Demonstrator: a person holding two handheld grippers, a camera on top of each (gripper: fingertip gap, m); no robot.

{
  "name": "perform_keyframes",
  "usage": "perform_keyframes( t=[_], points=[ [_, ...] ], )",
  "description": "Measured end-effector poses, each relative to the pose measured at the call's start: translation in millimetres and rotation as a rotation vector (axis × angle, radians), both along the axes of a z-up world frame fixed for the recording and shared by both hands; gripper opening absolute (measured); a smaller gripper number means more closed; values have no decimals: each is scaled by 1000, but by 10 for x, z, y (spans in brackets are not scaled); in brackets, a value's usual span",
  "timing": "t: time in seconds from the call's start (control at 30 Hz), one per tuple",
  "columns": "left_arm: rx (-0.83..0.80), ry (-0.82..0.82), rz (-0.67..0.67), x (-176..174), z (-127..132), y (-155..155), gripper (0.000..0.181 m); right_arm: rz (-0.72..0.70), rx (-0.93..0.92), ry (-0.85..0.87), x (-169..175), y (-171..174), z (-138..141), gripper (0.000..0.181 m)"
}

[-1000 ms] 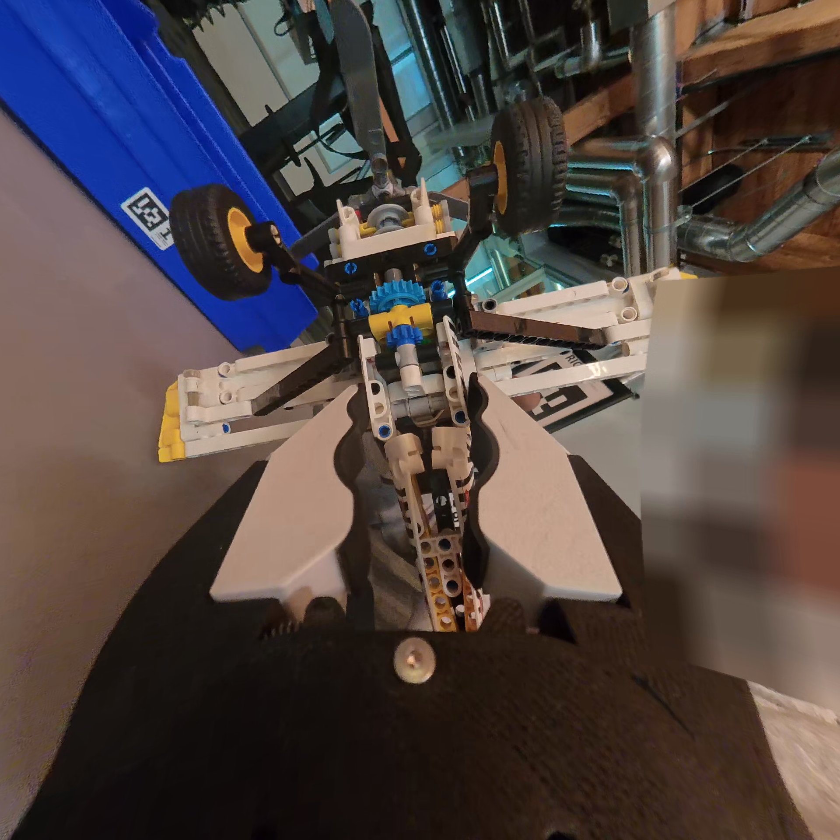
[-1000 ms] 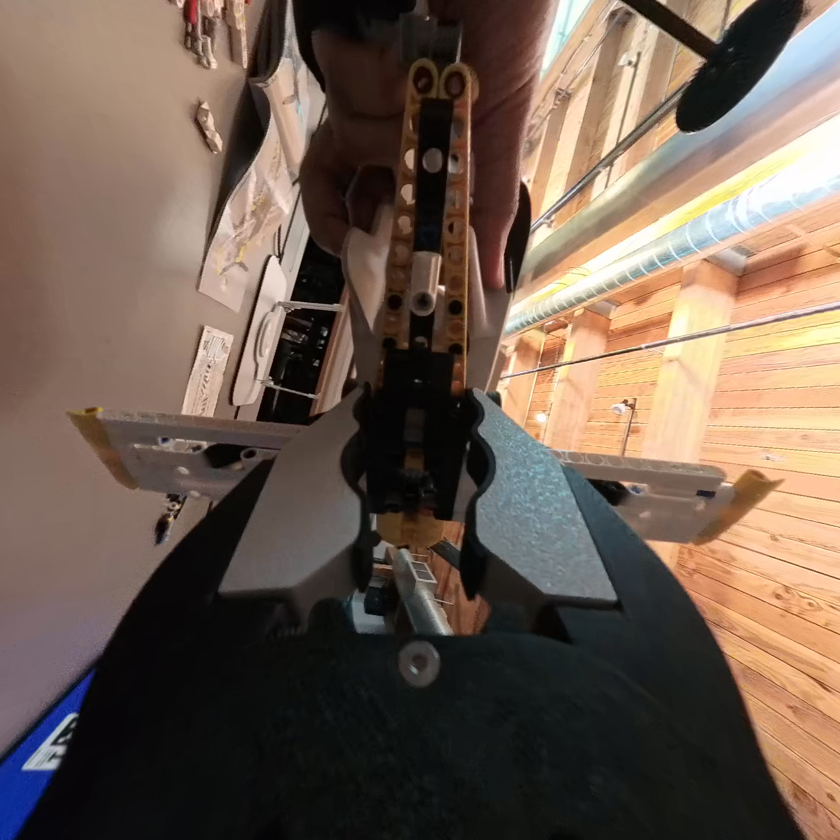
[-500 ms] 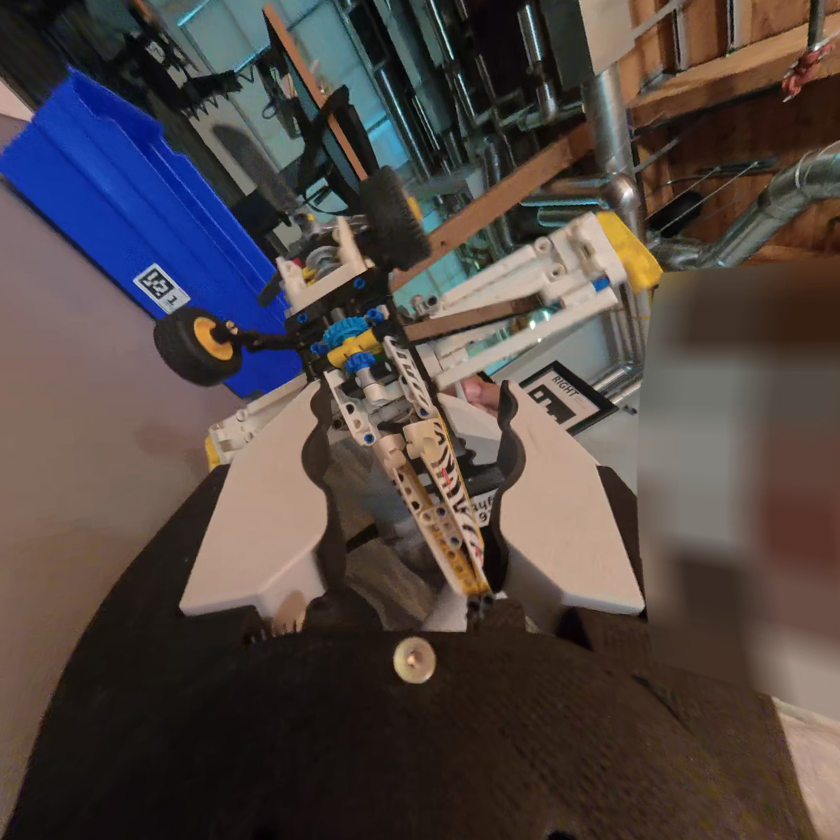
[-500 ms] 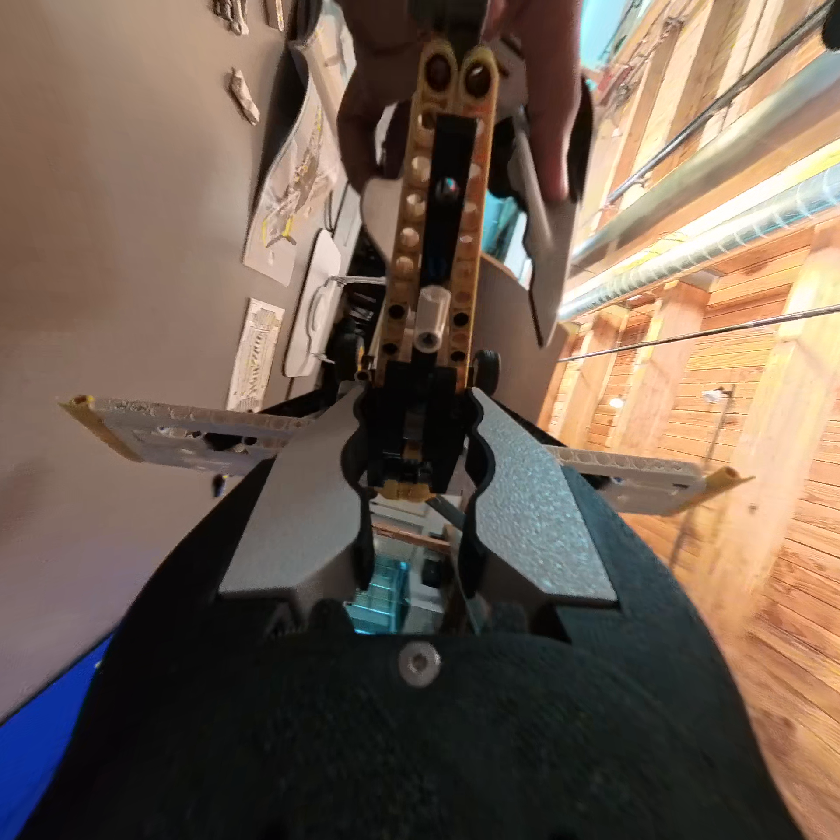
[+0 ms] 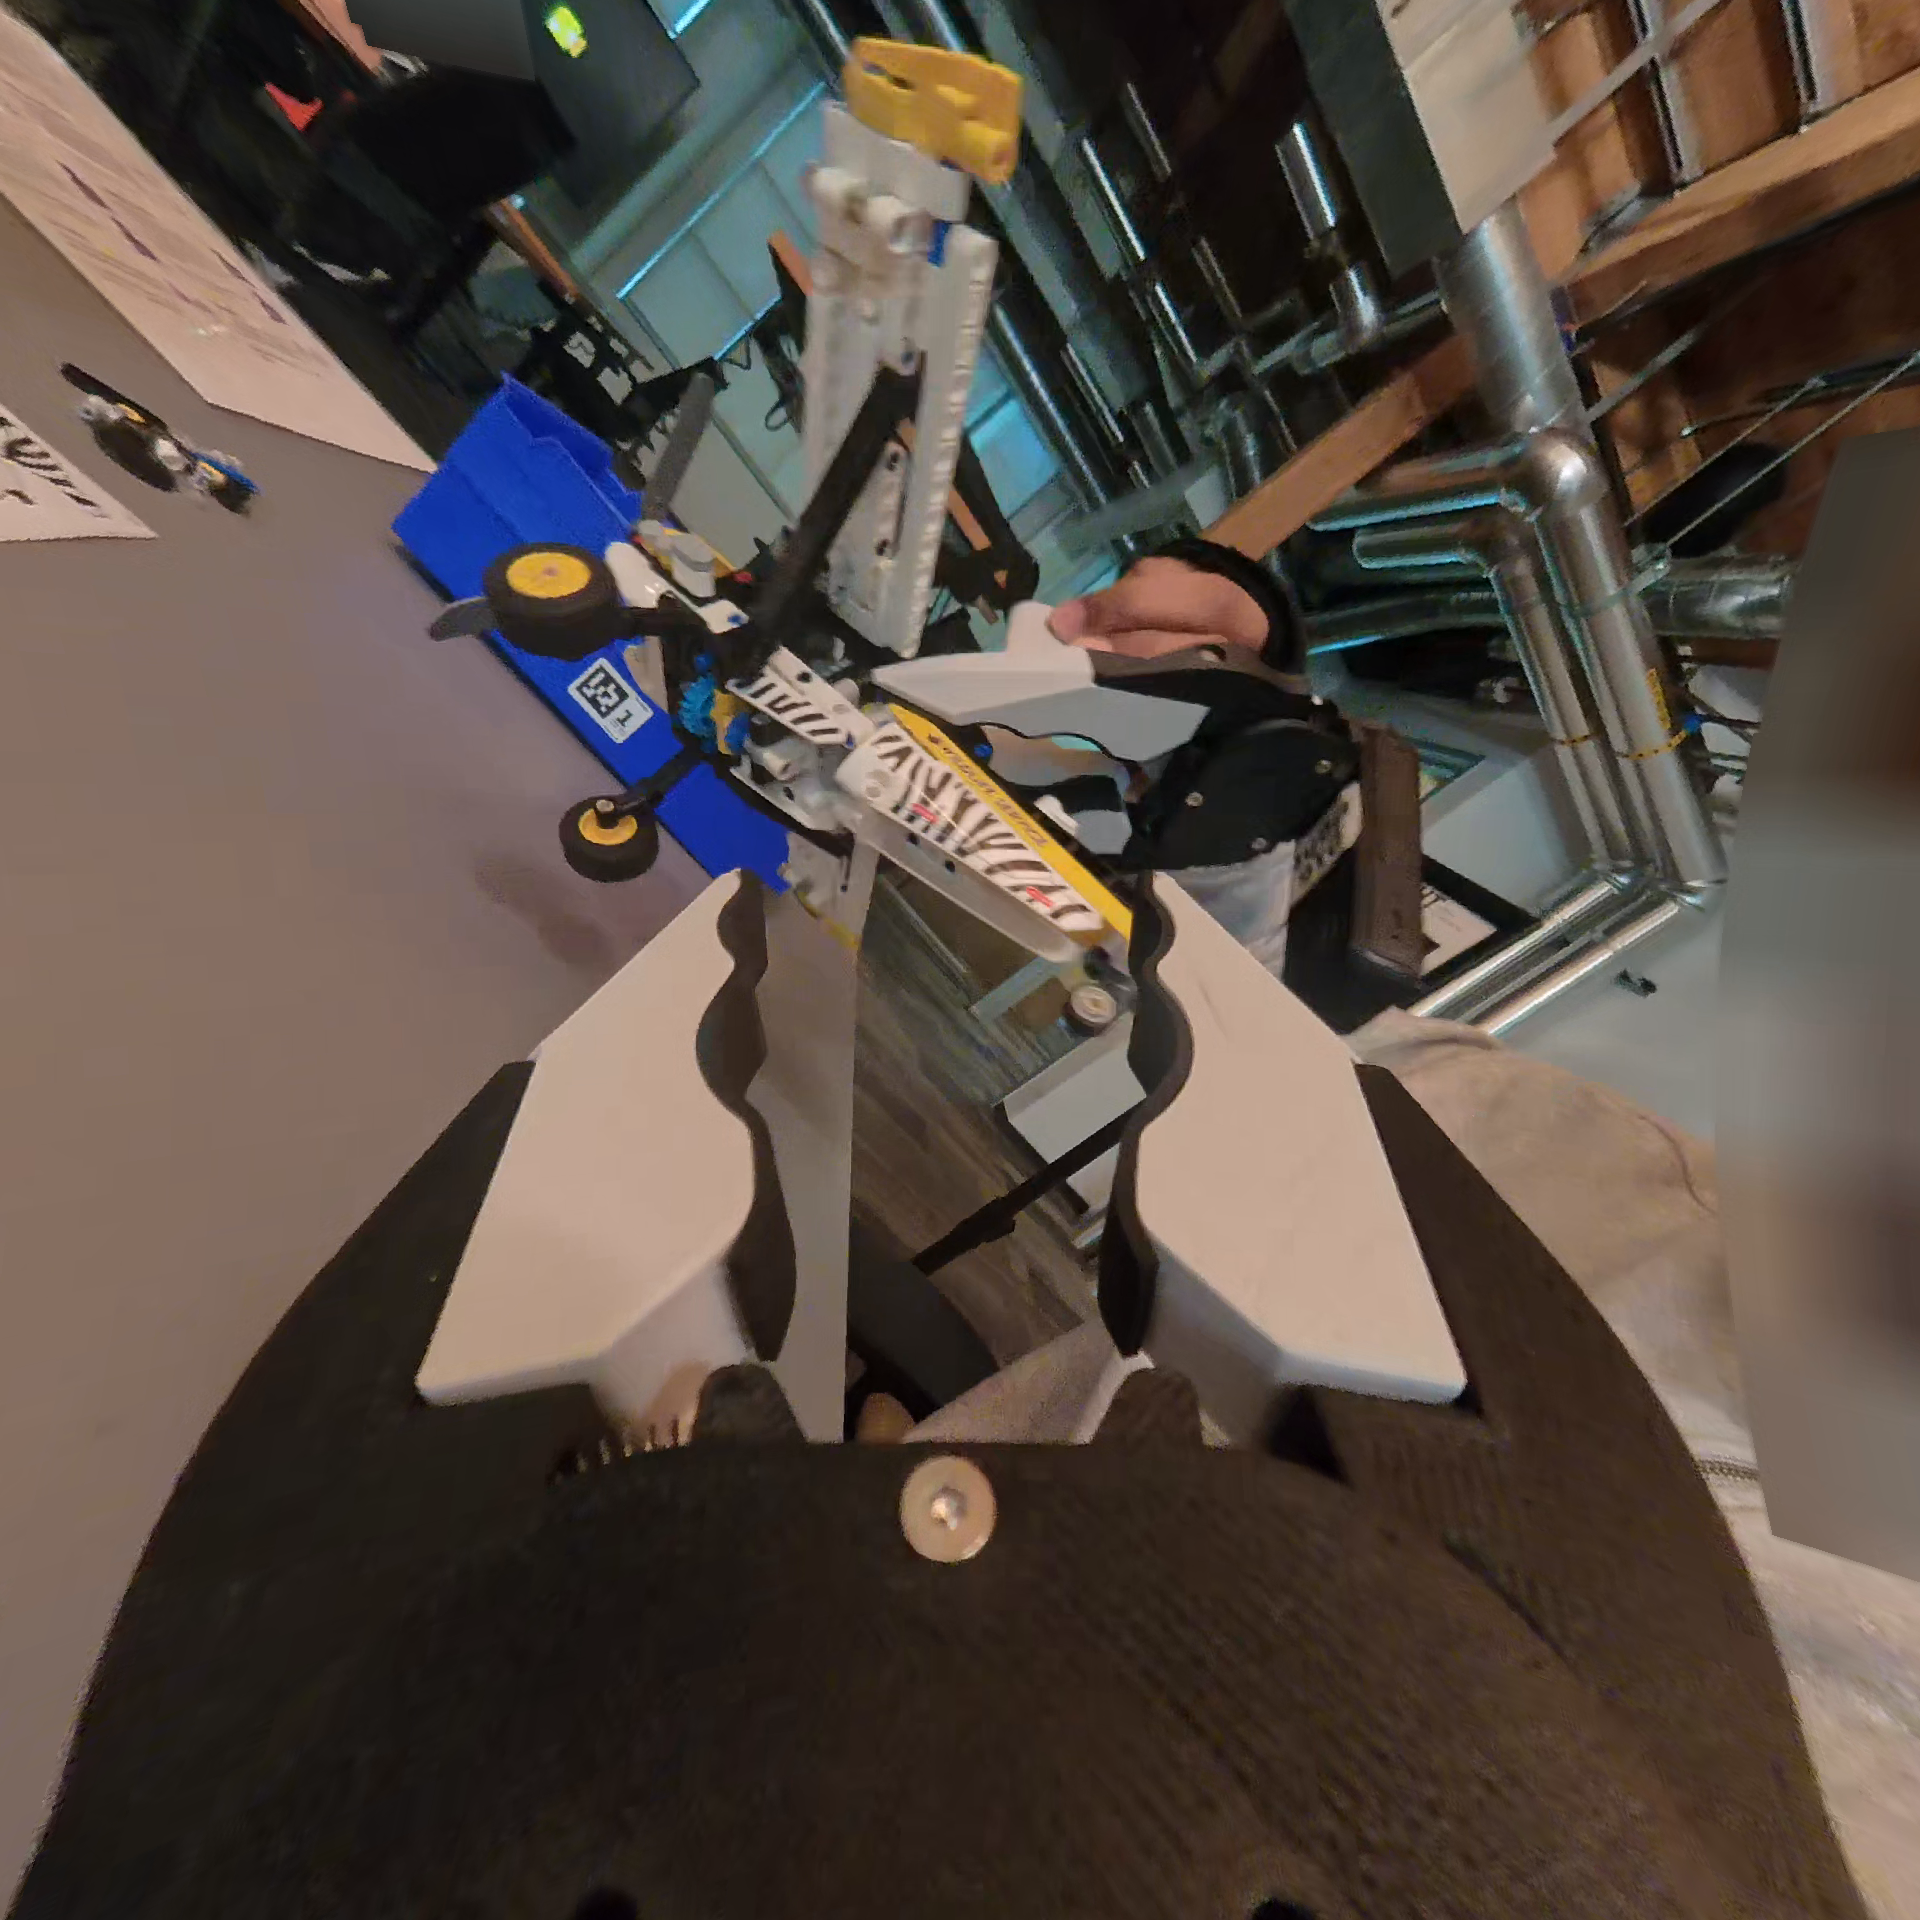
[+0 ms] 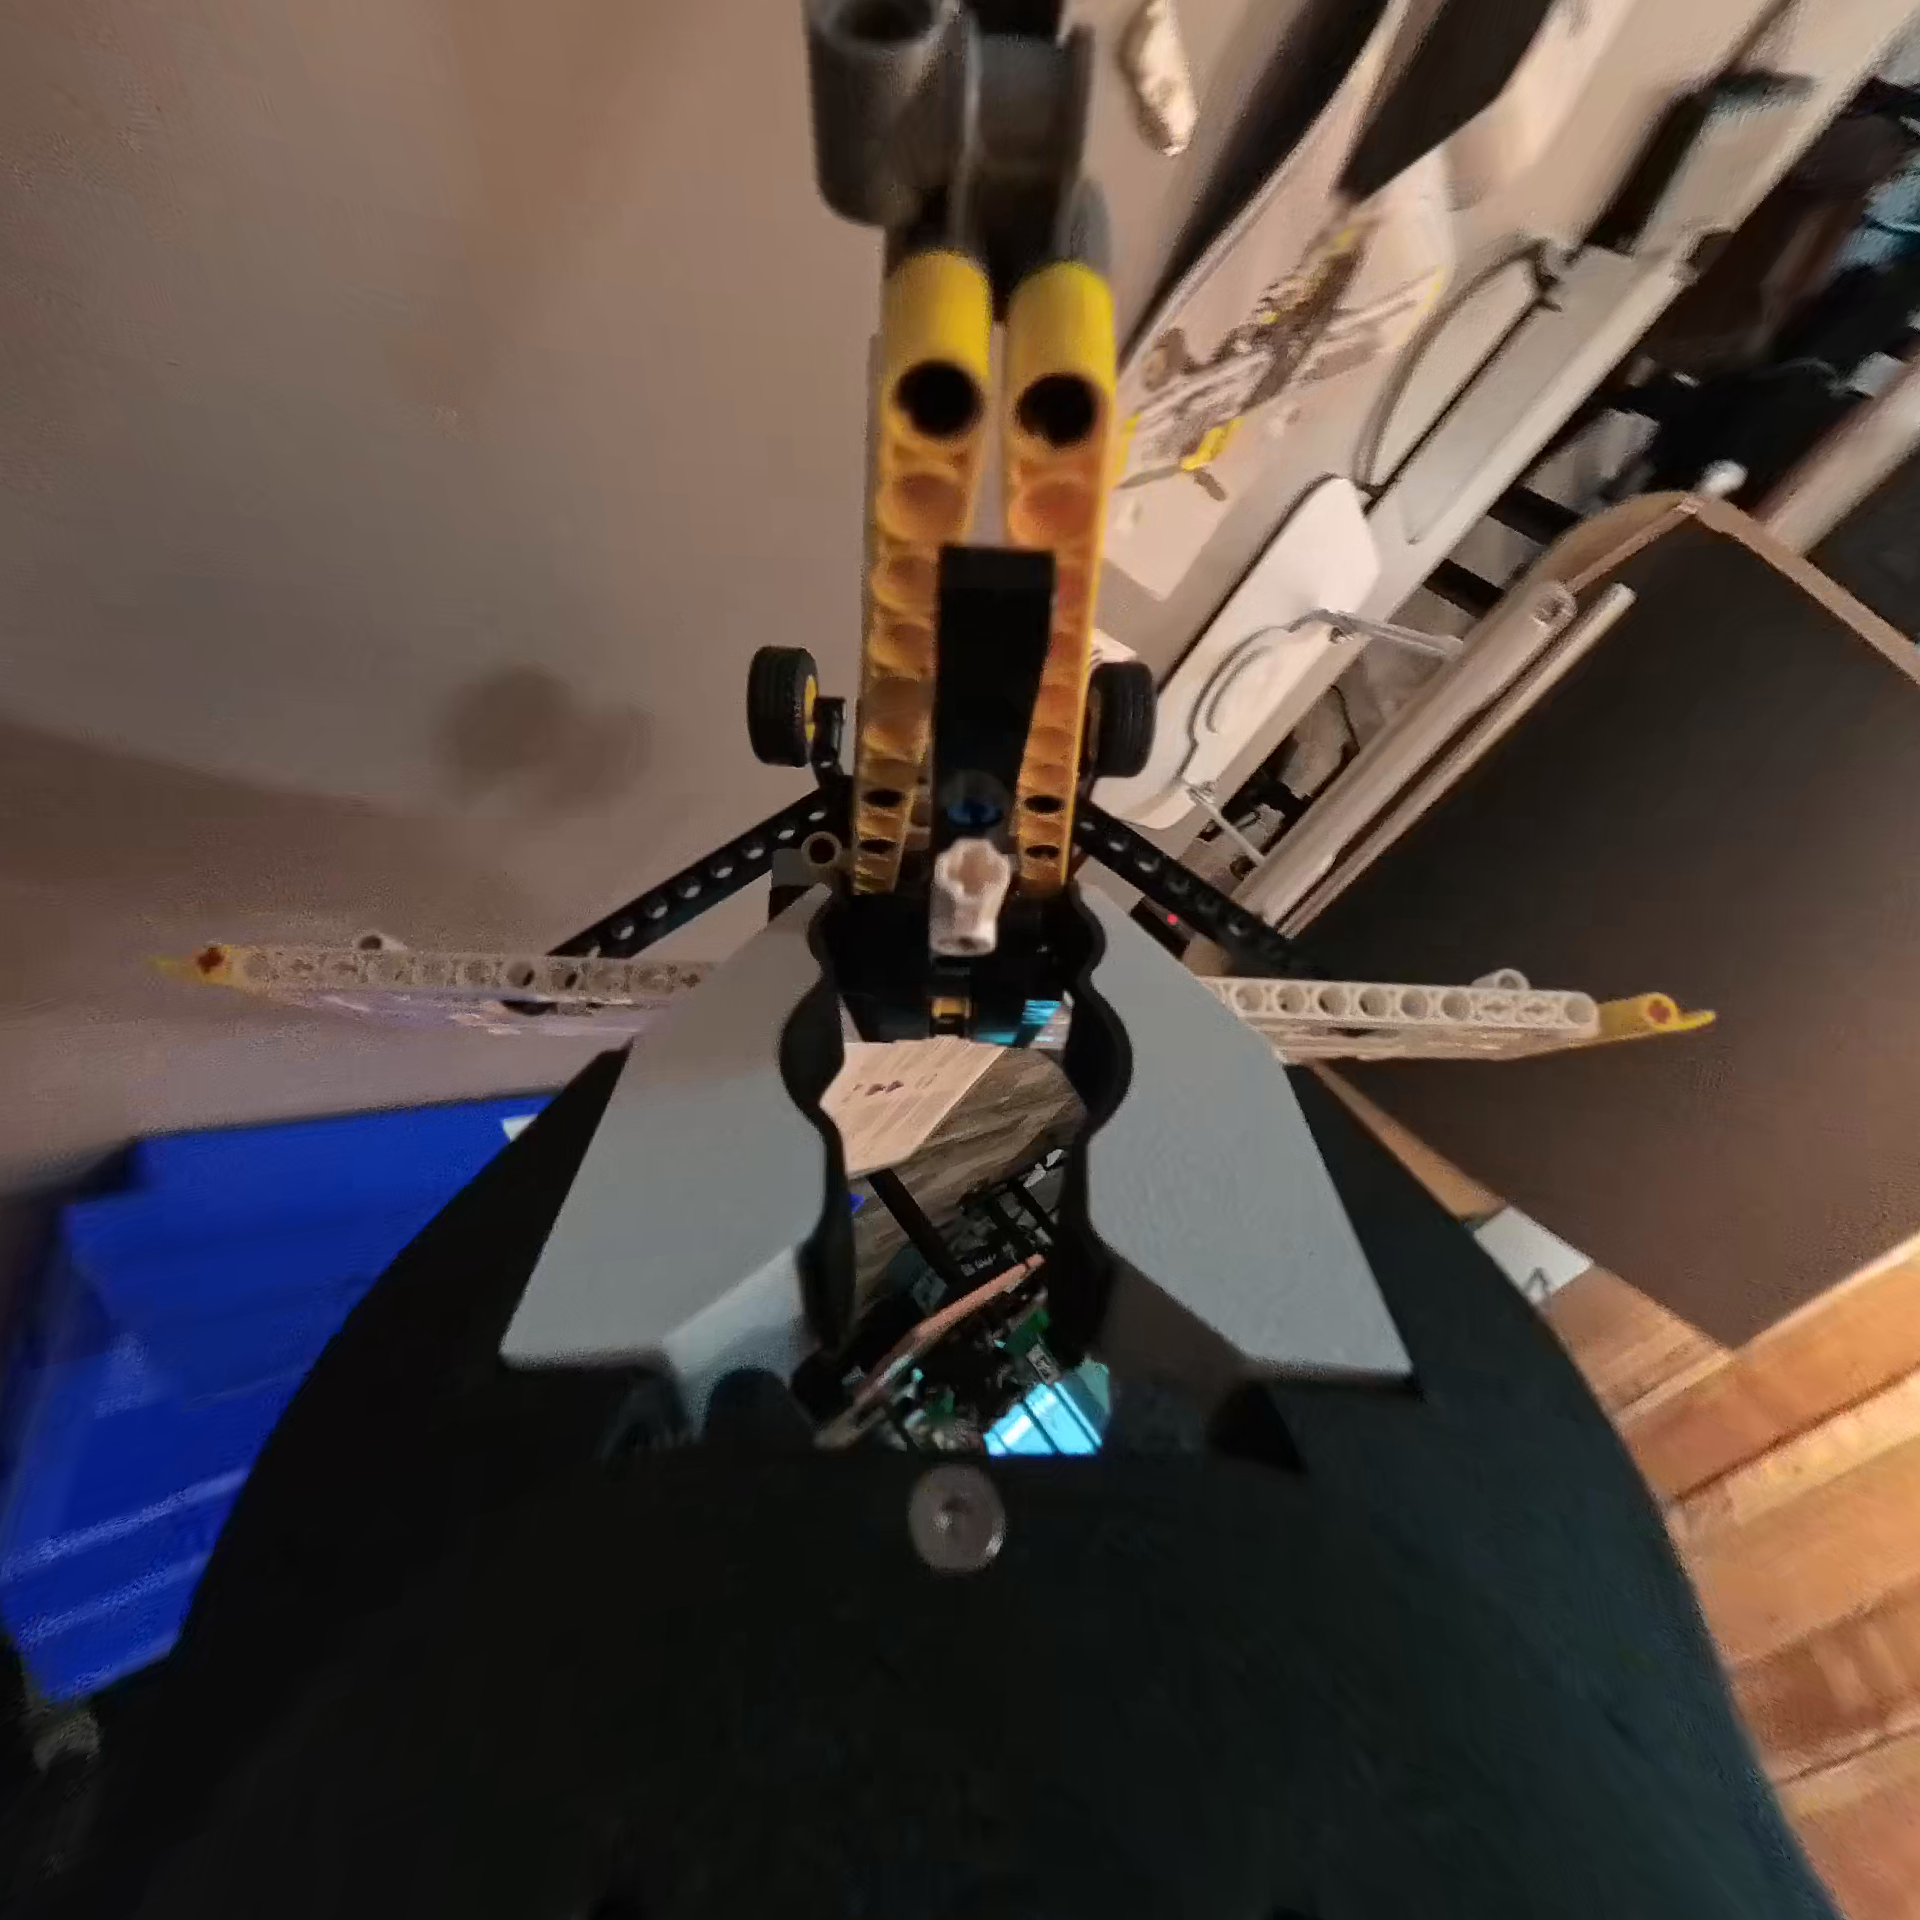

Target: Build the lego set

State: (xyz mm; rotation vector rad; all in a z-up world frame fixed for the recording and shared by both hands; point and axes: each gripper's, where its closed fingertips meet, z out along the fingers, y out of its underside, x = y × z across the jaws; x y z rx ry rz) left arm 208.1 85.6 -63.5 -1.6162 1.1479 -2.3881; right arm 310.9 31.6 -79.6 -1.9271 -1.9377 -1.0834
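Observation:
The lego plane [image 5: 935, 810] has a zebra-striped white and yellow body, white wings with yellow tips and black-and-yellow wheels. In the left wrist view it hangs above the grey table [image 5: 208, 935], held by my right gripper, whose white fingers [image 5: 1018, 675] clamp its body. My left gripper [image 5: 940, 914] is open and empty, just behind the plane's tail end. In the right wrist view my right gripper [image 6: 951, 925] is shut on the plane [image 6: 977, 644]. The yellow tail beams point away from me and the wings spread to both sides.
A blue bin [image 5: 520, 488] stands on the table behind the plane and also shows in the right wrist view [image 6: 260, 1299]. Instruction sheets [image 5: 156, 260] and a small lego sub-assembly [image 5: 156, 457] lie at the far left. Sheets [image 6: 1247, 343] and a white tray [image 6: 1278, 582] lie beyond the plane.
My left gripper opened, let go of the plane's tail and drew back. My right gripper kept hold of the plane and swung it round toward the table.

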Motion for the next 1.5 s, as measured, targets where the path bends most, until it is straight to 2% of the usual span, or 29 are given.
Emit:
perform_keyframes(
  t=[0.03, 0.17, 0.37, 0.7, 0.93, 1.17, 1.27, 1.37, 1.5],
  points=[
    [-12, -6, 5, -41, -20, 34, 70, 4, -49, -32, 52, 39, -48, 39],
    [-25, -37, -3, -209, -108, 123, 69, -41, -248, -115, 261, 134, -266, 39],
    [103, -131, 53, -318, -126, 285, 63, -99, -420, -189, 352, 158, -538, 39],
    [18, -227, 96, -336, -133, 548, 60, -121, -459, -208, 95, 262, -793, 39],
    [22, -229, 98, -306, -146, 554, 61, -90, -485, -235, -4, 316, -1013, 40],
    [9, -223, 108, -313, -168, 580, 61, -98, -456, -252, 15, 349, -972, 40],
    [6, -223, 114, -325, -176, 592, 61, -103, -417, -237, -15, 368, -893, 54],
    [-11, -229, 112, -338, -172, 601, 61, -124, -372, -195, -55, 354, -784, 62],
    [7, -218, 115, -332, -197, 586, 61, -152, -274, -71, -141, 266, -585, 62]
  ],
)
